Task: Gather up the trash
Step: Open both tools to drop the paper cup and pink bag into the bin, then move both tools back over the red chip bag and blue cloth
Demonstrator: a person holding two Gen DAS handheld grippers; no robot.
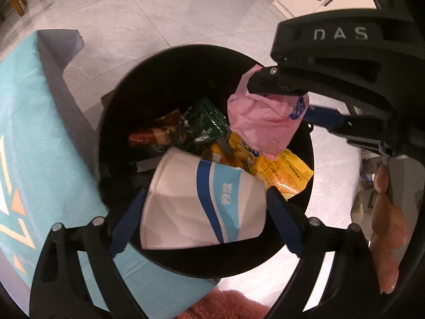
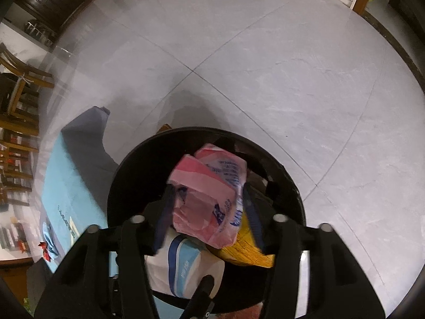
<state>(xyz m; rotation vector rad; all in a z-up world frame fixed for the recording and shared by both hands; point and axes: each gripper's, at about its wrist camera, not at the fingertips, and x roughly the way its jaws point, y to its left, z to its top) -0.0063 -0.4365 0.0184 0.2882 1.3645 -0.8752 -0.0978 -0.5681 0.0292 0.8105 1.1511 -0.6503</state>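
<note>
The white-and-blue wrapper (image 1: 204,202) hung over the near side of the black bin (image 1: 170,61), flanked by the left gripper (image 1: 205,212), whose fingers looked spread beside it; whether they pinched it I could not tell. Farther across the bin, the right gripper (image 2: 208,212) clenched a pink wrapper (image 2: 209,199) above the yellow packet (image 1: 281,170) and green packet (image 1: 204,125) inside. Letting go only while well within the rim would probably keep both pieces off the floor (image 2: 265,66) and teal mat (image 1: 39,146).
</note>
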